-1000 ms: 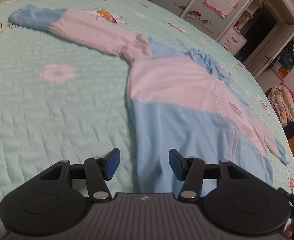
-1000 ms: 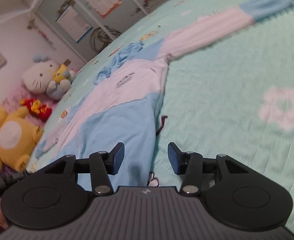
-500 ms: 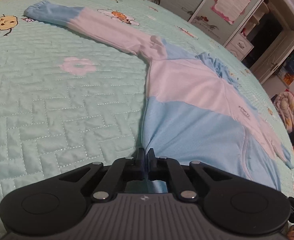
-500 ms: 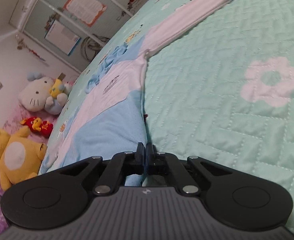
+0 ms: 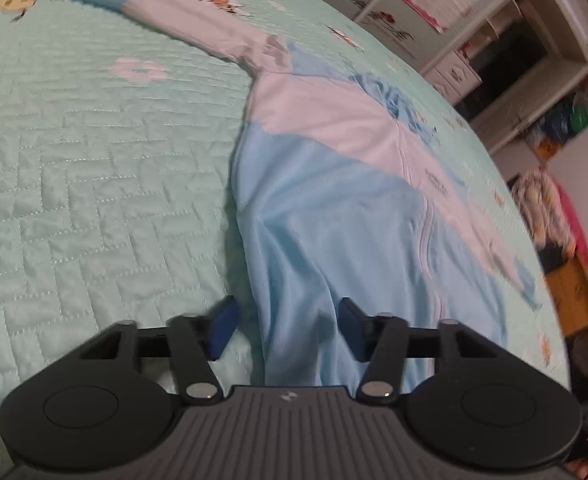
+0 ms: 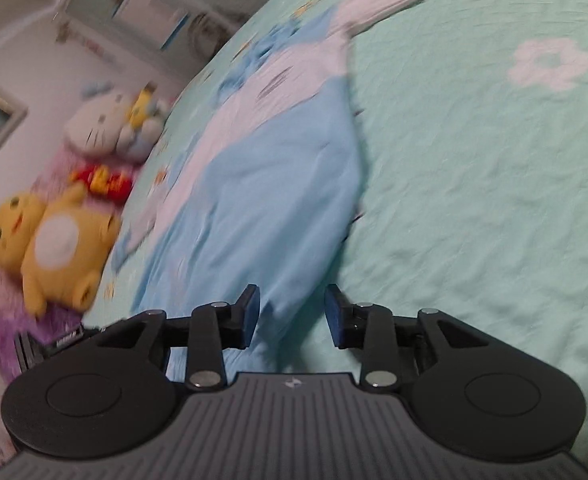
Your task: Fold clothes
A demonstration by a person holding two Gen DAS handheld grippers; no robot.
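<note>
Blue and white jacket [image 5: 334,200] lies flat on the green bed [image 5: 93,160]. Left hand-held gripper [image 5: 285,328] is spread wide over its bottom edge, pinching nothing. Right hand-held gripper [image 6: 291,316] is spread wide too, over the jacket's other bottom corner.

Blue-and-white jacket [image 5: 334,200] flat on quilt [image 5: 93,180]

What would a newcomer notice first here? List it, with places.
First the blue and white jacket, spread flat across the middle of the green quilt with one sleeve stretched out to the far left. Next the open left gripper and open right gripper, each straddling the jacket's near hem. Then the yellow plush at the bed's edge in the right wrist view.
</note>
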